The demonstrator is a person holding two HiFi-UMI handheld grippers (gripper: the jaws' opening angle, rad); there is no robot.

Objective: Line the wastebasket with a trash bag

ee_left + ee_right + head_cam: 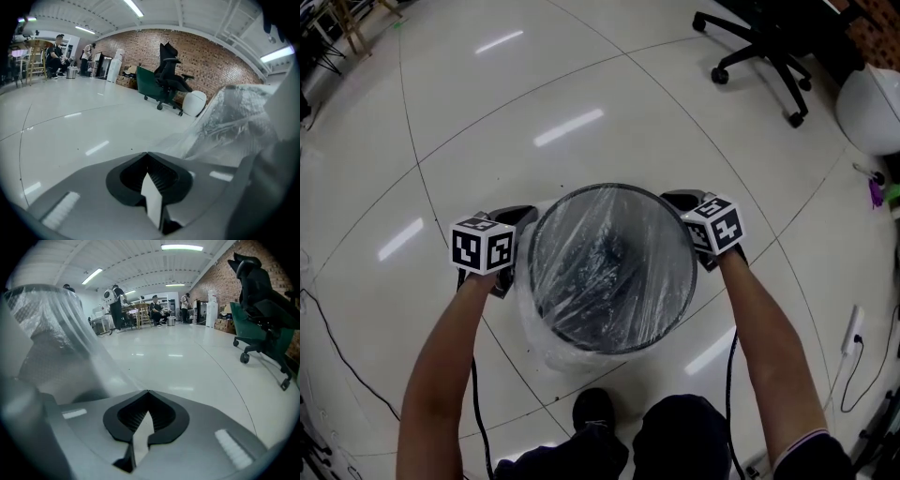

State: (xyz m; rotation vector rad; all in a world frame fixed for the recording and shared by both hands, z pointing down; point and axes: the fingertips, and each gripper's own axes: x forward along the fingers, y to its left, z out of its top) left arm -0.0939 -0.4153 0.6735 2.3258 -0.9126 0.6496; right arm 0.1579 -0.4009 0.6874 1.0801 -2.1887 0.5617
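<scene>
**A:** What was seen of the floor and the room?

**B:** A glossy white tiled floor (pixel 487 112) was seen, with ceiling lights mirrored in it. A brick wall (pixel 211 56) was made out behind an office chair (pixel 759 52). People were seen gathered round a desk (pixel 140 305) far off.

**A:** Where was the wastebasket found?

**B:** The wastebasket (pixel 581 345) was stood on the floor, just ahead of the person's shoe (pixel 592 408). The trash bag (pixel 609 262) was spread inside it and folded out over the rim. Loose film was bunched at the near left side.

**A:** And the grippers?

**B:** The left gripper (pixel 523 225) was held at the rim's left and the right gripper (pixel 675 202) at its right. Both were clenched, and the bag's film was seen running into the tips of each, pinched there.

**A:** What open room was noted?

**B:** Bare floor was seen all round the wastebasket. The chair was set well apart, toward the upper right. A cable (pixel 328 328) was laid along the left edge and a power strip (pixel 853 328) near the right edge.
</scene>
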